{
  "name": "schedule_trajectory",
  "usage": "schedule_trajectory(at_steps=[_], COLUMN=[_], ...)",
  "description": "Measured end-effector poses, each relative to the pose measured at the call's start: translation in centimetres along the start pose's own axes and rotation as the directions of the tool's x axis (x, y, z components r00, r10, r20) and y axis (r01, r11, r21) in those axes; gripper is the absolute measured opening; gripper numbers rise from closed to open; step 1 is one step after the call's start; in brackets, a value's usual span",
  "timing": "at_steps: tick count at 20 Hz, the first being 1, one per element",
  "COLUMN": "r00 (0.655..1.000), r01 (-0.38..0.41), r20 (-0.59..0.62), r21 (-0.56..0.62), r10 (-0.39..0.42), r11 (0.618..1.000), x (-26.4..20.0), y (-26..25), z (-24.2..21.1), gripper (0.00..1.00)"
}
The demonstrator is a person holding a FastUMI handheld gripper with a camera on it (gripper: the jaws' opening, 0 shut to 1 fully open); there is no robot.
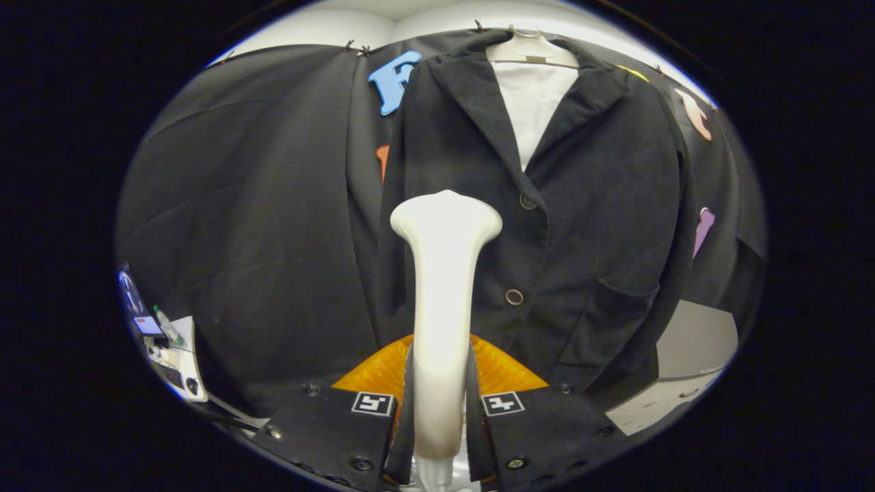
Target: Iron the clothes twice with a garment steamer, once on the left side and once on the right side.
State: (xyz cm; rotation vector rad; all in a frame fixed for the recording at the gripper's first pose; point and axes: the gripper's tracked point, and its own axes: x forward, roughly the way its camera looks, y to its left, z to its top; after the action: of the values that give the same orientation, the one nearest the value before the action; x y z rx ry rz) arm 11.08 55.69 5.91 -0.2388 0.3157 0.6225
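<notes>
1. Two fingers [441, 410] pinch the handle of a smooth white plastic garment steamer [444, 287], one pressing on each side of it.
2. Its slim neck rises from between them and flares into a wide, rounded head, level with the jacket's upper button.
3. Just beyond the head hangs a black, matte woven jacket [581, 205] with broad lapels and two round buttons, on a pale plastic hanger [530, 49] over a white shirt [533, 109].
4. The head sits over the jacket's left front panel, near the button line; whether it touches the cloth cannot be told.
5. Judging by this, the left pass is under way or about to start, and the right side appears still to do.
6. A grey worktop [683, 383] lies low on the right.
</notes>
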Motion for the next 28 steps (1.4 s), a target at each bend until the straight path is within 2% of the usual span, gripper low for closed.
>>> schedule_trajectory(at_steps=[13, 19, 28], r00=[0.988, 0.980, 0.985], r01=[-0.011, -0.016, 0.014], r20=[-0.152, -0.196, -0.172], r21=[0.021, 0.037, 0.100], r10=[0.014, 0.023, 0.004], r11=[1.000, 0.999, 0.995], x=[1.9, 1.9, 1.8], y=[-1.7, -1.9, -2.3], z=[-9.2, -10.5, -10.2], gripper=[0.34, 0.34, 0.34])
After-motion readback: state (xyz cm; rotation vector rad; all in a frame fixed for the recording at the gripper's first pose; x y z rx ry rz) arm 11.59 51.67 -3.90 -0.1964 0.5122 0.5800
